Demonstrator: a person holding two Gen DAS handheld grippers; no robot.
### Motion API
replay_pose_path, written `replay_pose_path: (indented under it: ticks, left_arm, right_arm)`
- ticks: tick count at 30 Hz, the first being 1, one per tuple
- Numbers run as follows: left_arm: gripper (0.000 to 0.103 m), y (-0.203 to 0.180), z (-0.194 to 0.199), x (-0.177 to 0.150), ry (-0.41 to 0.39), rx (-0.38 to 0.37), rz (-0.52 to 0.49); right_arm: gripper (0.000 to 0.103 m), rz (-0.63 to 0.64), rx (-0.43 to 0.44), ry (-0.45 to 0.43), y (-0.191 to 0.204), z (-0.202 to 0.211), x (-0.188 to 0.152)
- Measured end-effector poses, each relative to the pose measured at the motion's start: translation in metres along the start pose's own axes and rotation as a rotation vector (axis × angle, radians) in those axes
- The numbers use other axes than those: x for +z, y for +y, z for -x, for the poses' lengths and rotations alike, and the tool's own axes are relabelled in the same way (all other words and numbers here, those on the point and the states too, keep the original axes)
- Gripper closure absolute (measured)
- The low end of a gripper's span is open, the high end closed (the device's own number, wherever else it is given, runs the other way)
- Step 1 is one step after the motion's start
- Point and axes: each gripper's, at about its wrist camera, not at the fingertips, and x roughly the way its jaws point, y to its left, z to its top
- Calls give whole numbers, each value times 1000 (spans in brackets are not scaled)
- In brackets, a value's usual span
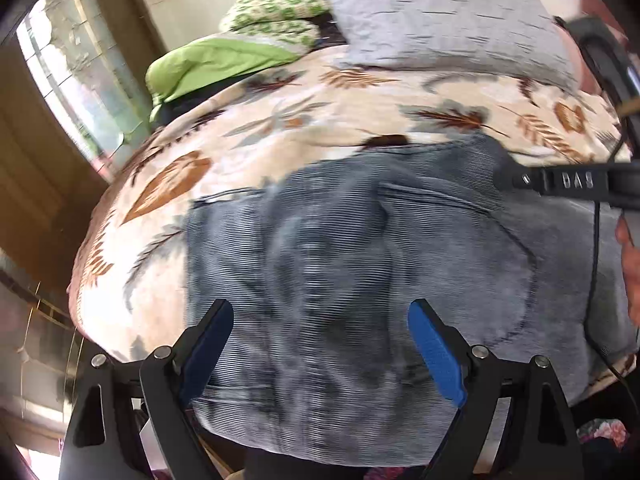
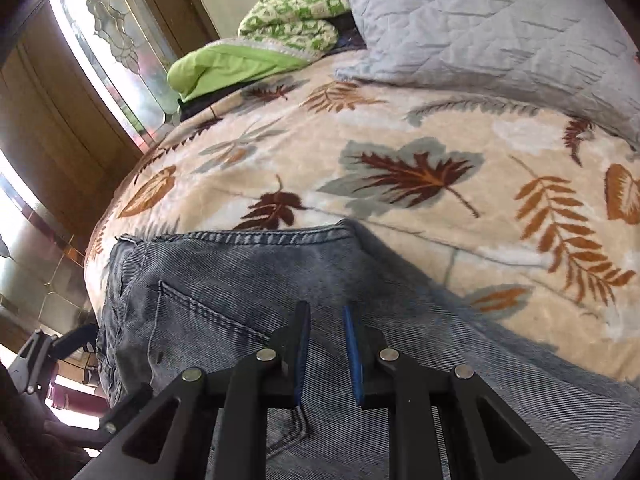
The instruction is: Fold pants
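Observation:
Grey-blue jeans lie on a bed with a leaf-print blanket, folded over with a back pocket up. My left gripper is open above the near part of the jeans, holding nothing. In the right wrist view the jeans lie with the waistband toward the far side and a back pocket showing. My right gripper hovers over the jeans with its jaws nearly closed, a narrow gap between the blue pads, nothing between them. The right gripper also shows in the left wrist view at the jeans' far right edge.
A grey quilted pillow lies at the head of the bed. A green patterned blanket and a lime-green cloth are piled at the far left. A wooden door with glass panels stands left of the bed.

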Motion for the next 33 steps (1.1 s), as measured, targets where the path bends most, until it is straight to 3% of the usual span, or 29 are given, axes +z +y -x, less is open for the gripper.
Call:
replay_pose_path:
  ticks: [3,5,11,16,21,24,29,33]
  left_arm:
    - [14,15,-15,2,43,23,43]
    - [14,22,-25,2,73,-6,65]
    - [0,21,-49,1,94,-15,40]
    - [0,30,-56,3,134,-70,87]
    - [0,18,-46,8,152,0,53]
    - [0,10,-32,16,106,42,17]
    - [0,-15,6,40,-1,-13,-18]
    - [0,-69,17,44,15,-119,-141]
  right_arm:
    - [83,-22,-21,48,2,-21,2]
    - [83,-47,-45,78,-1,-34,3]
    - [83,-91,-64,97,-4,-46,16]
    - [83,-102,-54,89,-6,-44,21]
    - [83,-121,-53,27,-18,-6,6]
    - [83,-94,-75,-11,-27,29,-10]
    - [83,-139,-102,-39,-57,86,-48]
    - [83,-227,-123,-6,-80,104,-81]
